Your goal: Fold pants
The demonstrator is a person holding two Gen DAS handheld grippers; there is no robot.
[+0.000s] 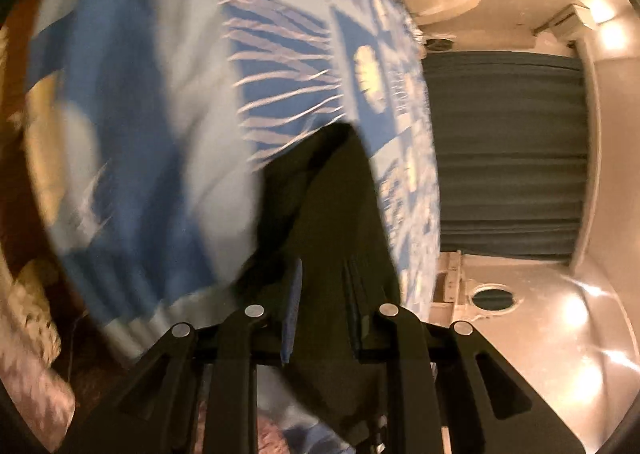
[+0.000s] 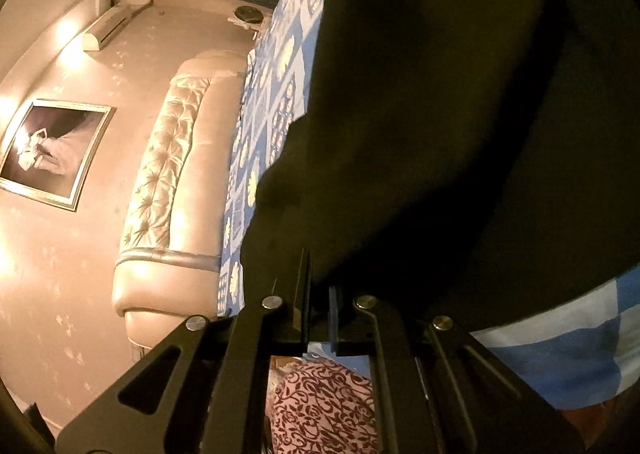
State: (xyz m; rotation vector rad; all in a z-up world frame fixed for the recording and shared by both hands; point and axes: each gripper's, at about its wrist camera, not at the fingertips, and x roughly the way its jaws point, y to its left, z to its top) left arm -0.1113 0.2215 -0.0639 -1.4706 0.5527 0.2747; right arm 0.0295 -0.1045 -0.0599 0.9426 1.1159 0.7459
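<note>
The pants (image 1: 332, 221) are dark, near-black cloth, draped in soft folds over the blue-and-white patterned bedspread (image 1: 140, 101) — one narrow end tapering across it, the broad bulk (image 2: 460, 125) spread over its near corner.

I count one pair of black pants (image 2: 460, 125), a single dark mass running from the centre toward one o'clock in my right wrist view, and one blue-and-white patterned bedspread (image 1: 168, 101) beneath it. There are two grippers, the left gripper (image 1: 324, 302) and the right gripper (image 2: 319, 304), each with two fingers and four silver pivot pins along its linkage at six o'clock. Around the room I make out one tufted headboard (image 2: 168, 165) at nine o'clock, one framed picture (image 2: 52, 151) farther out at nine, one wall air conditioner (image 2: 114, 29) at eleven, and one dark pleated curtain (image 1: 508, 149) at three in the left wrist view.
</note>
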